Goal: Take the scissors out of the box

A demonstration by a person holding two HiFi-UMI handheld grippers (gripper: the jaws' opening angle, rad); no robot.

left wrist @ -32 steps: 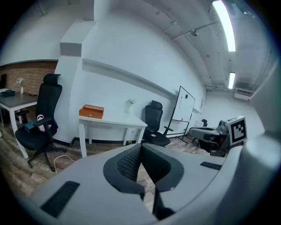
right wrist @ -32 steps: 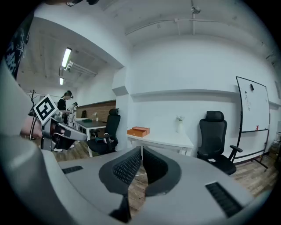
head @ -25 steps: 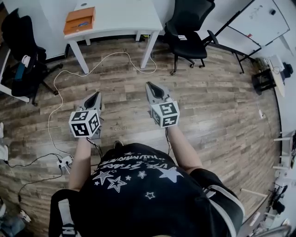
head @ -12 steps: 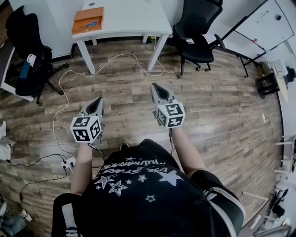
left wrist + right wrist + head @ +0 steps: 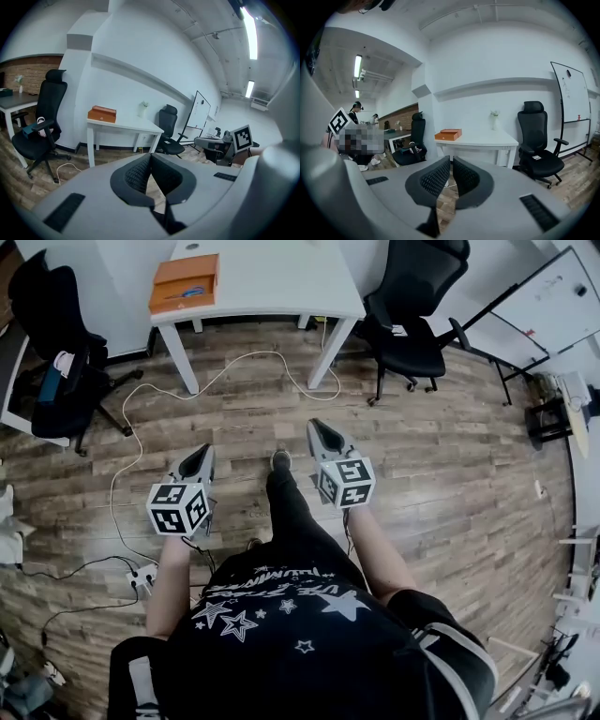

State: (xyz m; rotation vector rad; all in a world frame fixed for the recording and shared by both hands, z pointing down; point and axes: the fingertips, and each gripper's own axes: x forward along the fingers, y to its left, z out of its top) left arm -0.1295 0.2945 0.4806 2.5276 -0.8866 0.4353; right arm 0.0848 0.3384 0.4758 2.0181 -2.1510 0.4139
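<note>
Jaws pressed together, nothing between, on left gripper (image 5: 201, 459) and right gripper (image 5: 324, 433); both well short of table (image 5: 281, 277). Box (image 5: 184, 282) sitting on table; scissors not discernible. Step, judged: approaching table. Next: reaching box, spreading jaws.

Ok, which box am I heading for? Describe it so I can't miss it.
Find the white table against the white wall, between two black office chairs. The box sits on its left end, flat and orange-brown. It's the only coloured thing on the tabletop; the other item there is a small white vase.
</note>
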